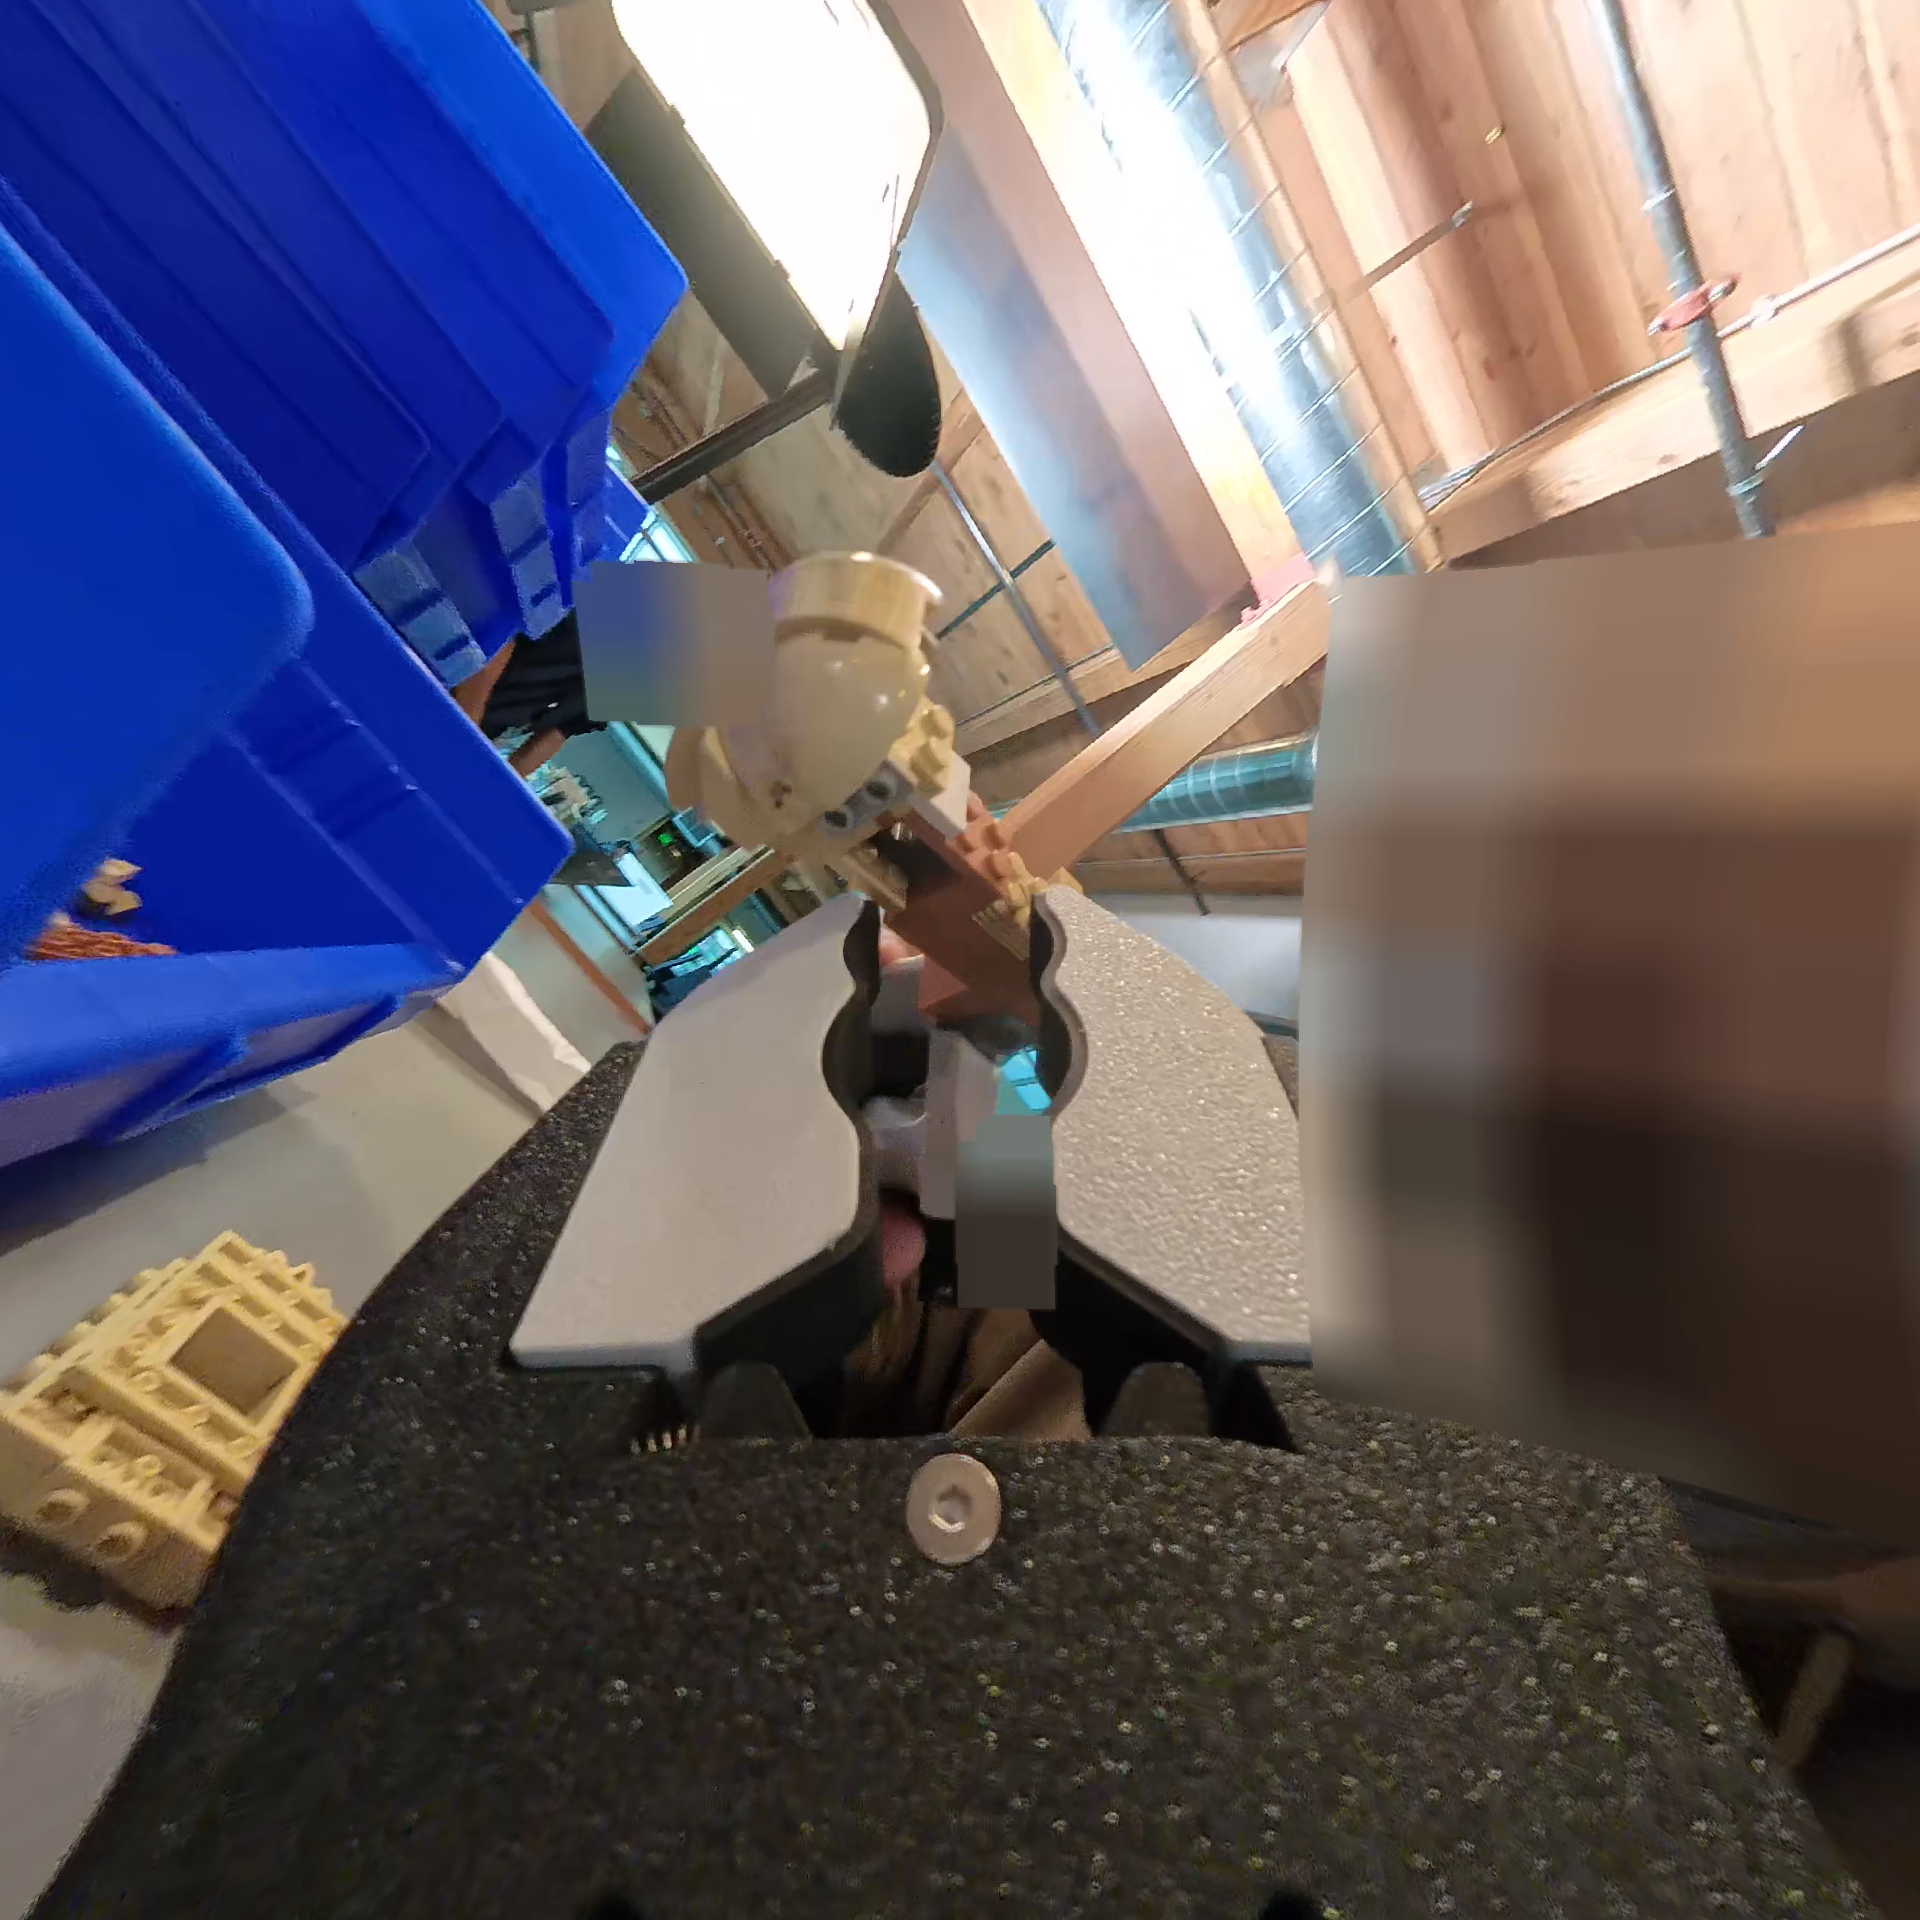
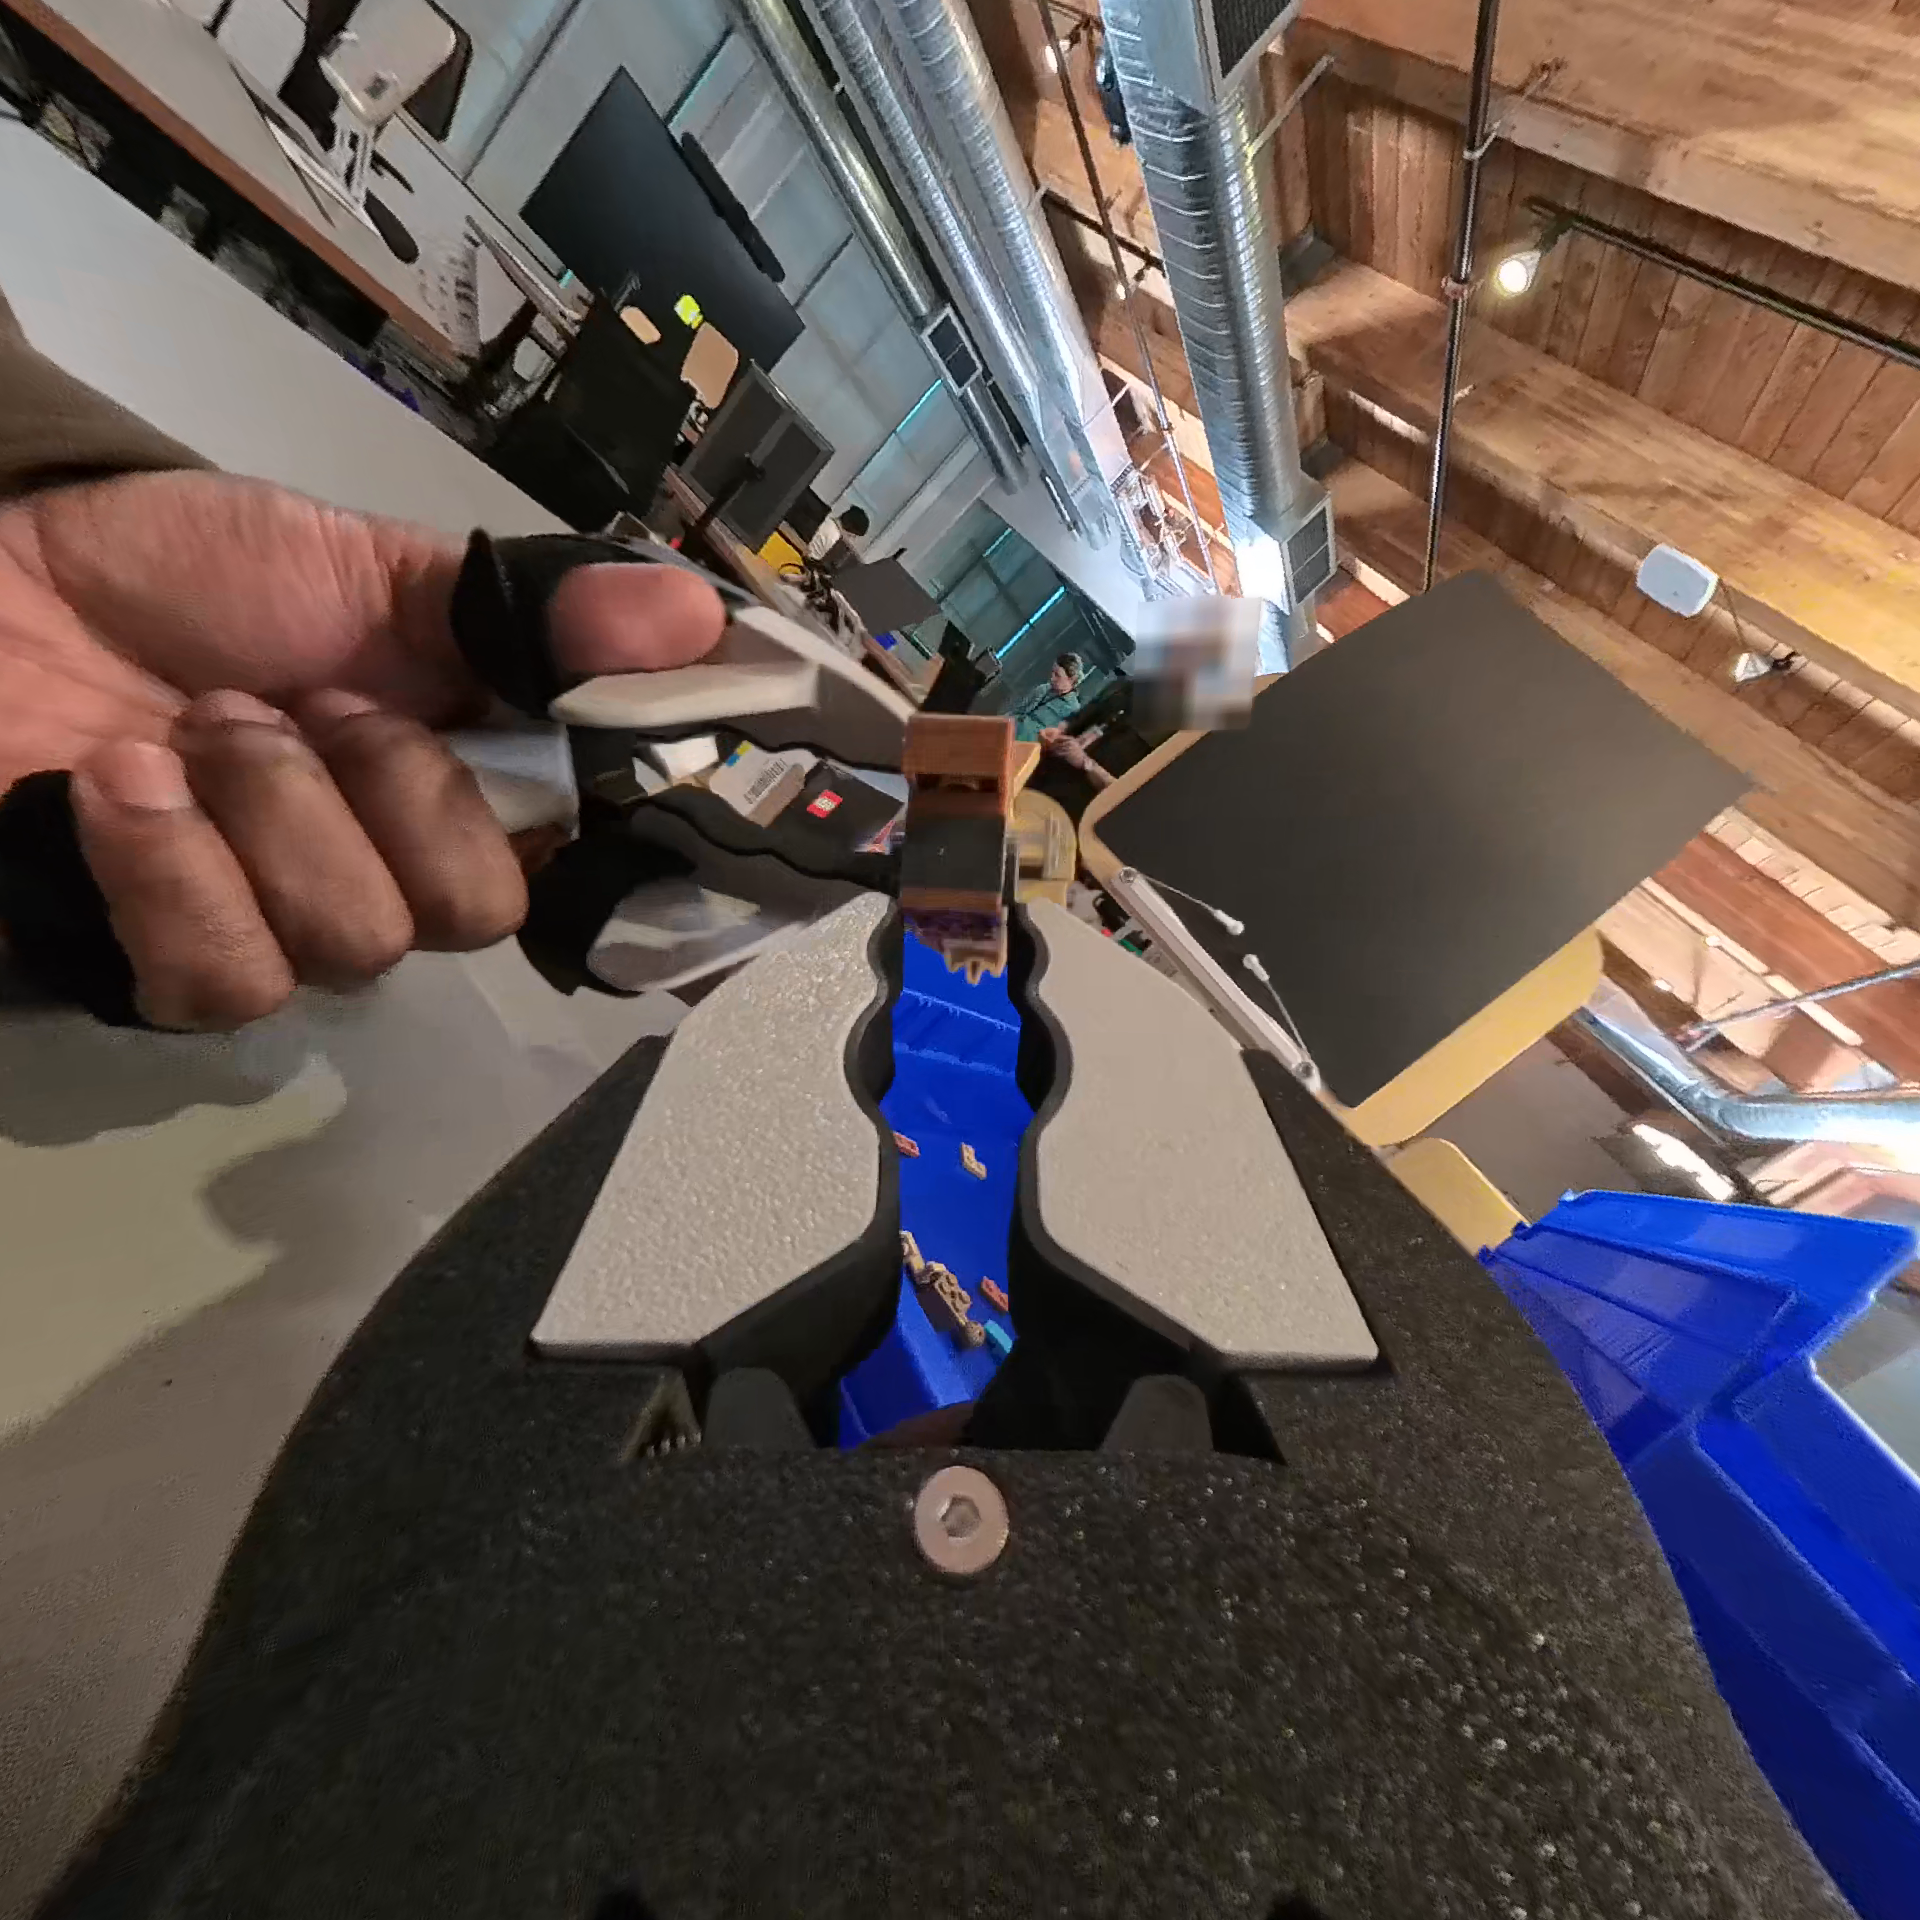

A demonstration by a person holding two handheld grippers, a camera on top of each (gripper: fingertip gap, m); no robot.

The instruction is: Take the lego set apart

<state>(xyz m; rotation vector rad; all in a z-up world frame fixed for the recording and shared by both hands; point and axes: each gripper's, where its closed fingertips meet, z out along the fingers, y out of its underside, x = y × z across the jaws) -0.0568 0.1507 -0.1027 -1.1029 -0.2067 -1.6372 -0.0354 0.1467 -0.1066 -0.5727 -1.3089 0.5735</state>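
My left gripper (image 1: 954, 920) is shut on the brown bar of a small brick model (image 1: 961, 883) and holds it up in the air. The model's tan domed end (image 1: 842, 696) sticks out past the fingertips. In the right wrist view the left gripper (image 2: 902, 792), held by a hand (image 2: 260, 727), grips the same brown and black model (image 2: 956, 810) from the left. My right gripper (image 2: 956, 925) is closed on the model's lower end, and both pads touch its sides.
Stacked blue bins (image 1: 260, 520) stand close on the left. A tan brick assembly (image 1: 156, 1423) lies on the grey table (image 1: 312, 1164). A blue bin holding loose bricks (image 2: 956, 1091) is below the right gripper, with another (image 2: 1714, 1455) to its right. A black panel (image 2: 1403, 831) stands behind. My left and right fingertips are right by each other.
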